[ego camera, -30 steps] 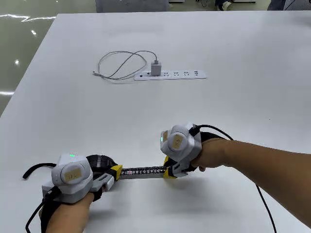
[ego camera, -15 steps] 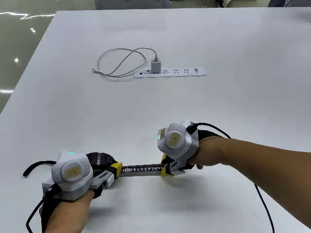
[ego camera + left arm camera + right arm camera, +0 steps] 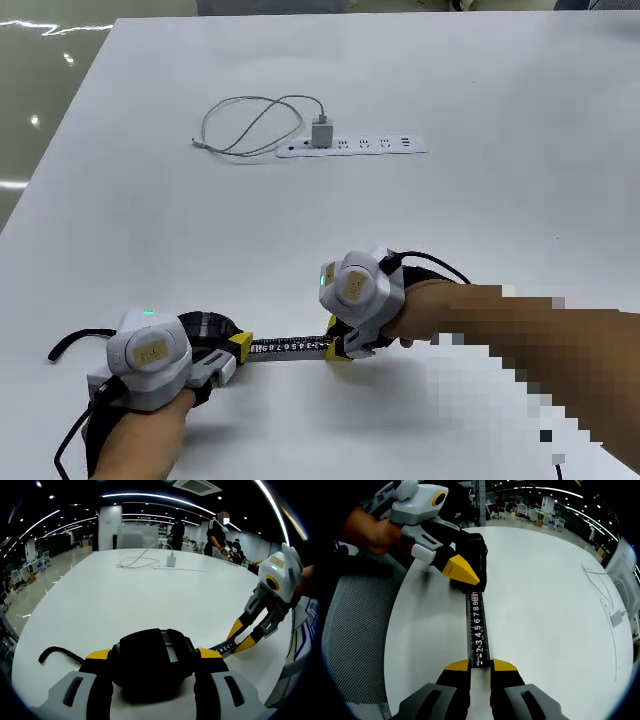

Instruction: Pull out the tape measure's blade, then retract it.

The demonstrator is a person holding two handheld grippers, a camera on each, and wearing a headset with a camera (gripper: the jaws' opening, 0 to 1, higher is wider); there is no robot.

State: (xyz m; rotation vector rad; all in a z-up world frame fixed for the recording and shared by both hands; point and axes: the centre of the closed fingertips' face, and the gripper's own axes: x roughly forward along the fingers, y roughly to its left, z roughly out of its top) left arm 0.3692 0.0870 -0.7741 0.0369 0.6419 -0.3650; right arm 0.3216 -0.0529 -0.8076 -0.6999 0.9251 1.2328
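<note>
— Two grippers, one tape measure (image 3: pixel 150 665): the left gripper (image 3: pixel 232 356) is clamped on its black case, near the edge of the table (image 3: pixel 470 220).
— And the right gripper (image 3: pixel 480 666)?
— Pinched tight on the blade (image 3: pixel 476 625) tip. Its own view reads the numerals two to nine; from the head view they blur.
— Room to move?
— Bare white top stretches ahead; the power strip (image 3: pixel 360 147) and its cable (image 3: pixel 240 125) lie well apart, farther up.

Power strip (image 3: pixel 350 148) beyond tape measure (image 3: pixel 206 328) on table (image 3: pixel 480 80)
</note>
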